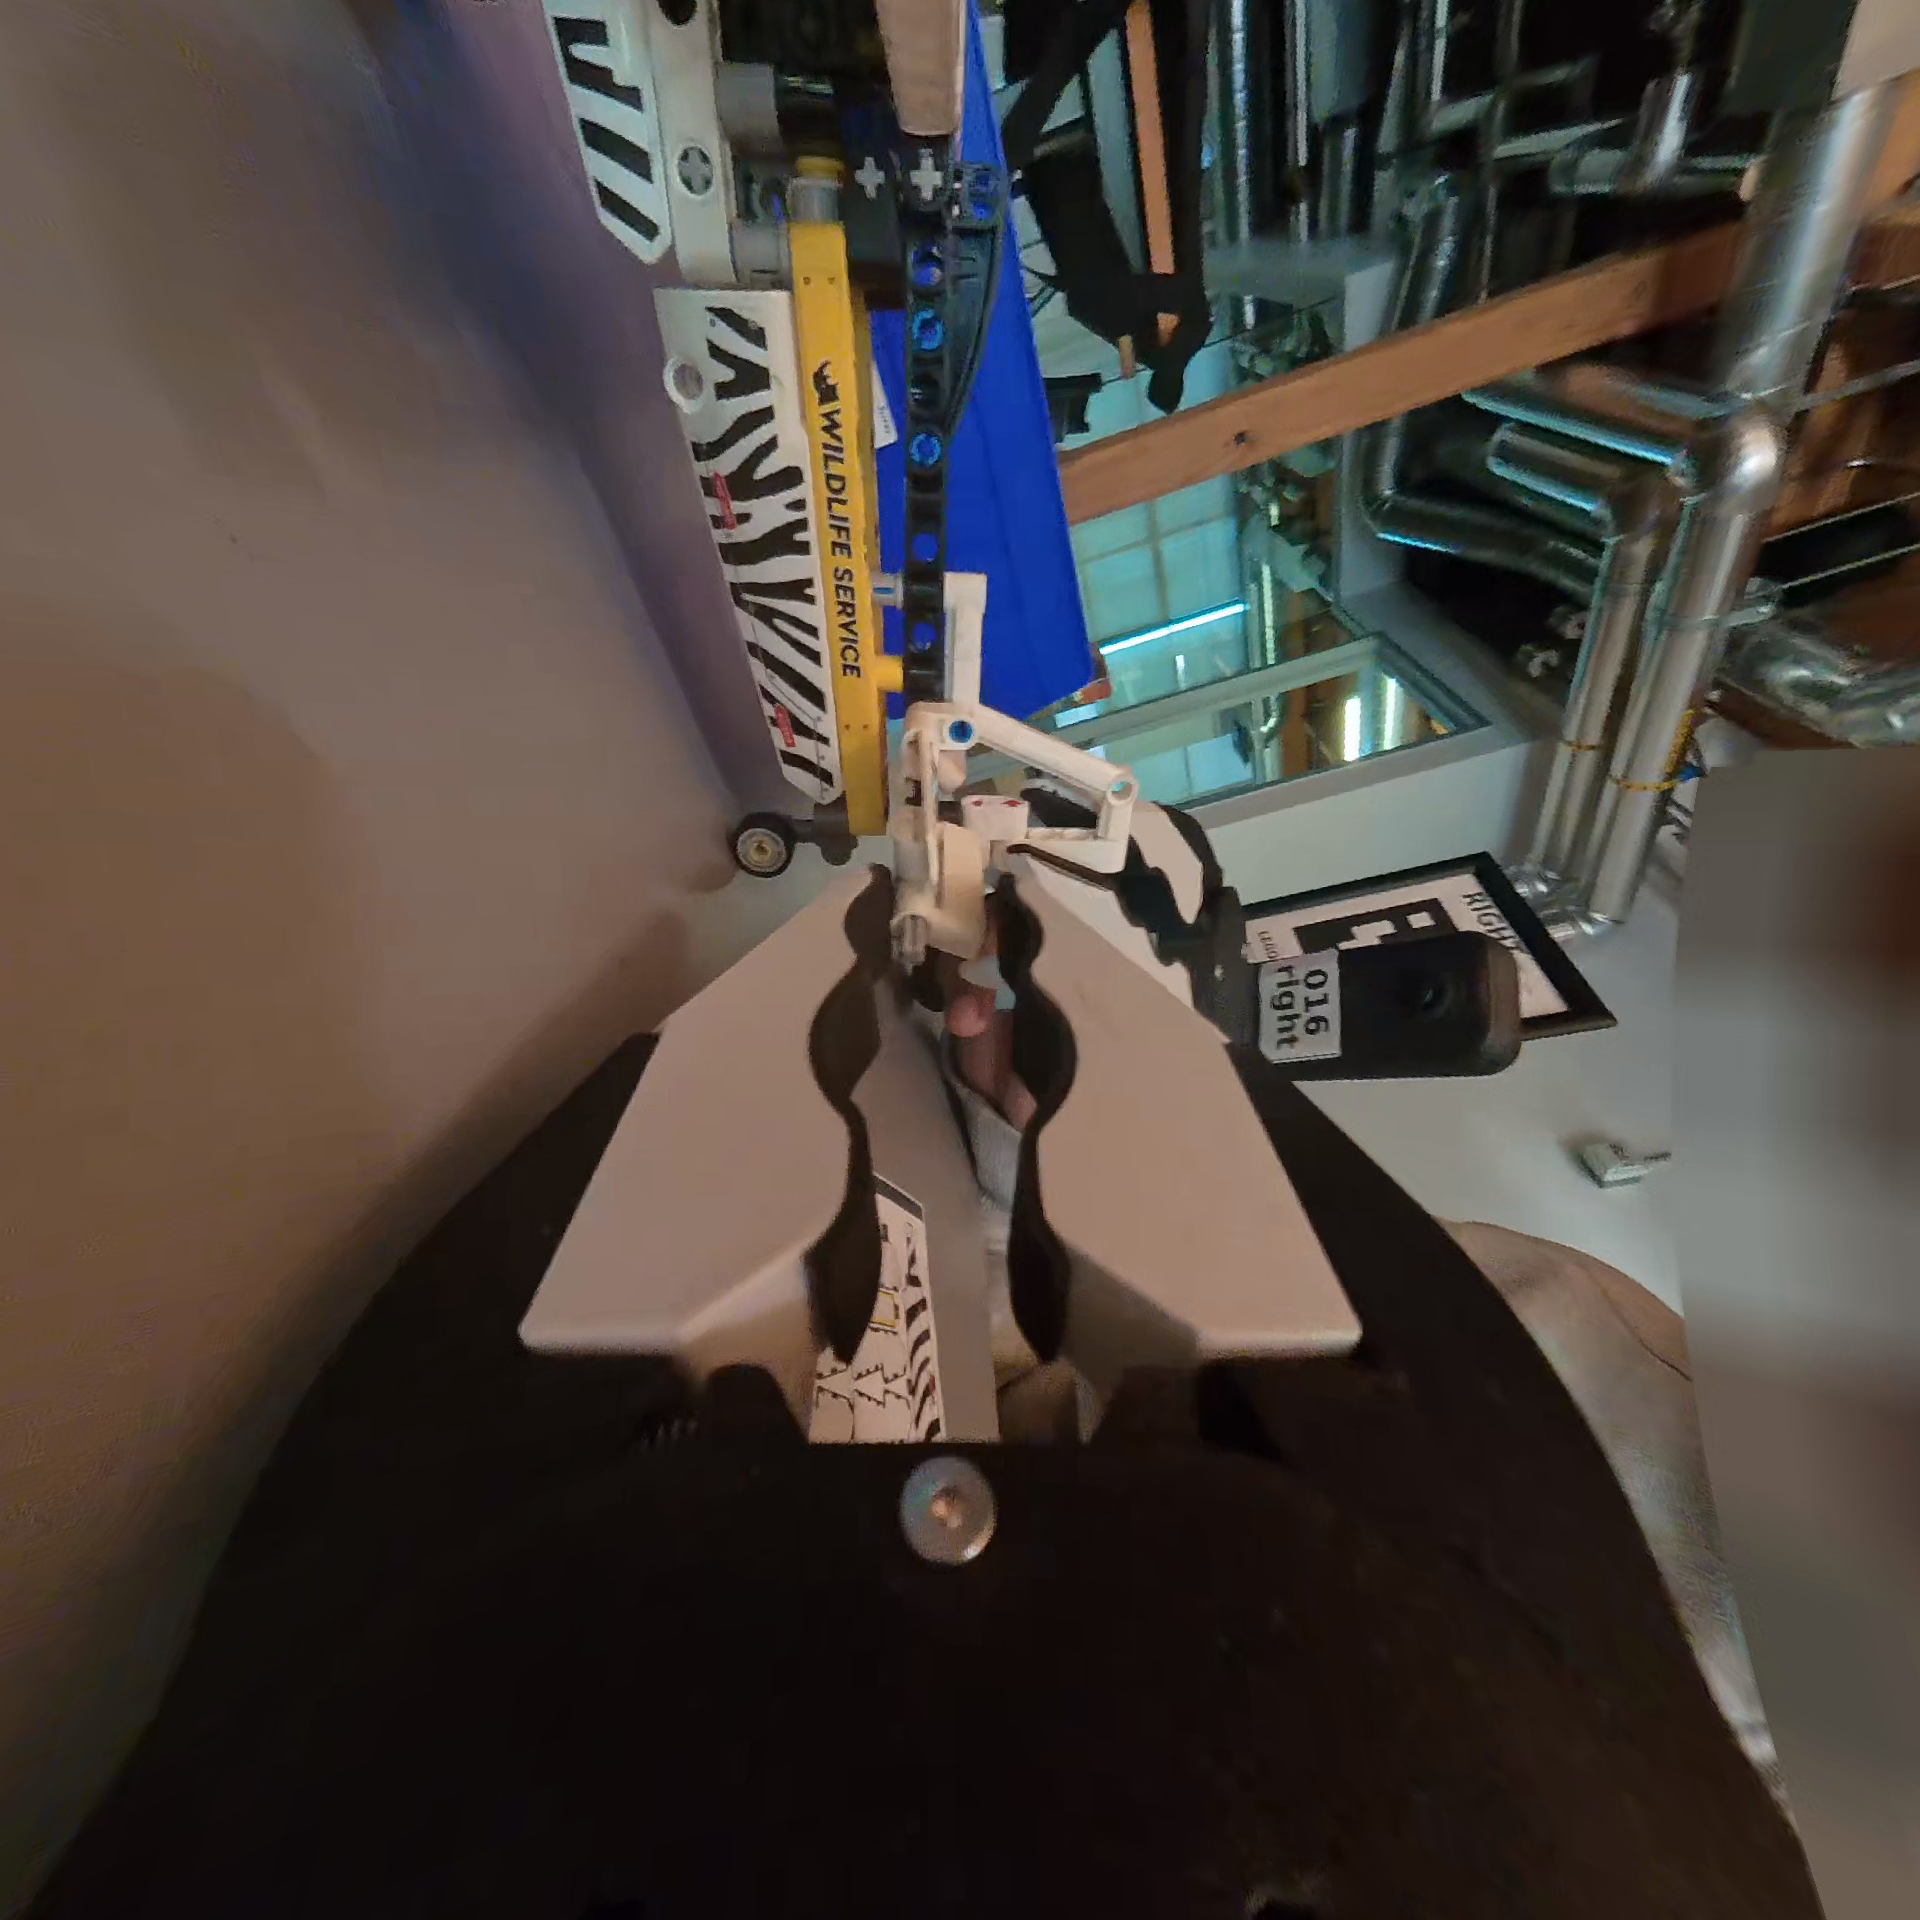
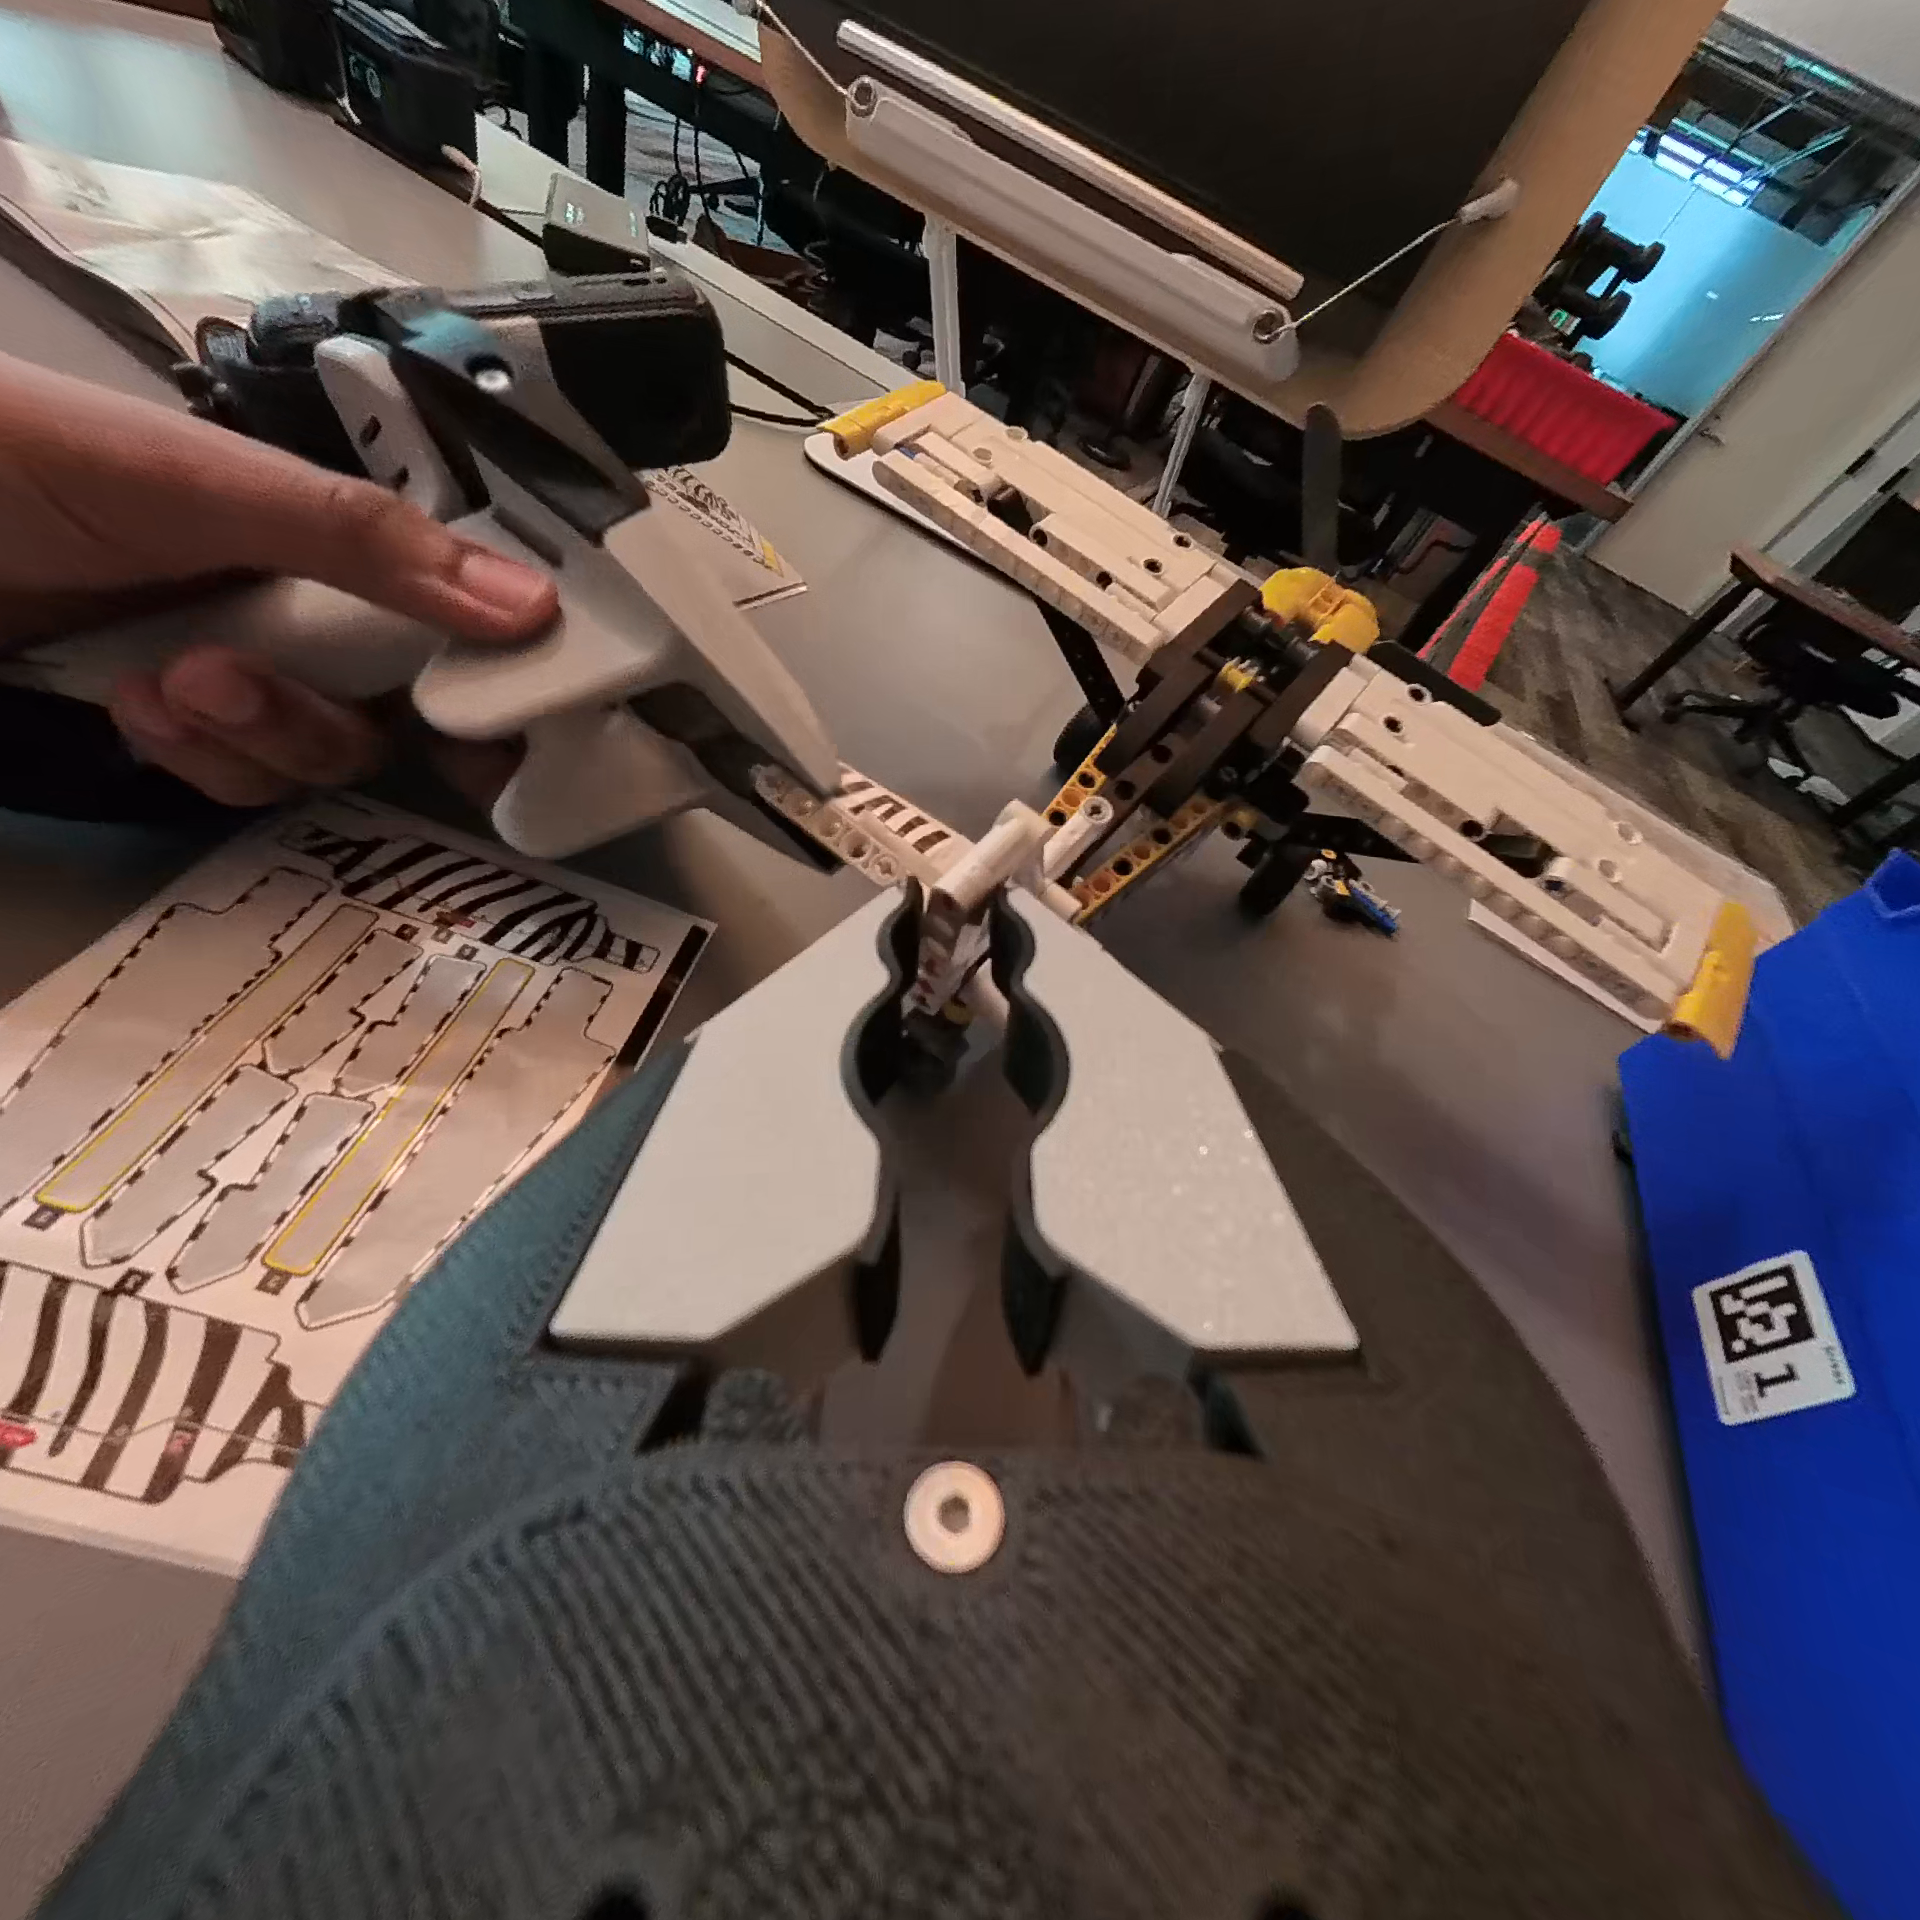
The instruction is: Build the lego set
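Observation:
The lego plane point(image 2: 1247, 665) stands on the dark table, with white wings, yellow wingtips and a black and yellow frame. Its tail boom points at me. My right gripper point(image 2: 954, 920) is shut on a small white tail piece point(image 2: 951, 935) with red marks at the boom's end. My left gripper point(image 2: 821, 821), held by a hand, comes in from the left and clamps the zebra-striped tail beam point(image 2: 883, 831). In the left wrist view the left gripper point(image 1: 940, 914) is shut on the white tail assembly point(image 1: 940, 862). The yellow beam point(image 1: 831, 520) and zebra panel point(image 1: 758, 540) run away from it. The right gripper point(image 1: 1174, 883) meets it from the right.
A sticker sheet point(image 2: 312, 1039) with zebra patterns lies at the left. A blue bin point(image 2: 1787, 1247) with a marker tag stands at the right. An open booklet point(image 2: 156, 229) lies at the far left. Small loose pieces point(image 2: 1351, 899) lie under the right wing. Left and right tips are no more than a few centimetres apart. My right tips are roughly 11 cm from the lego plane point(image 2: 1247, 665).

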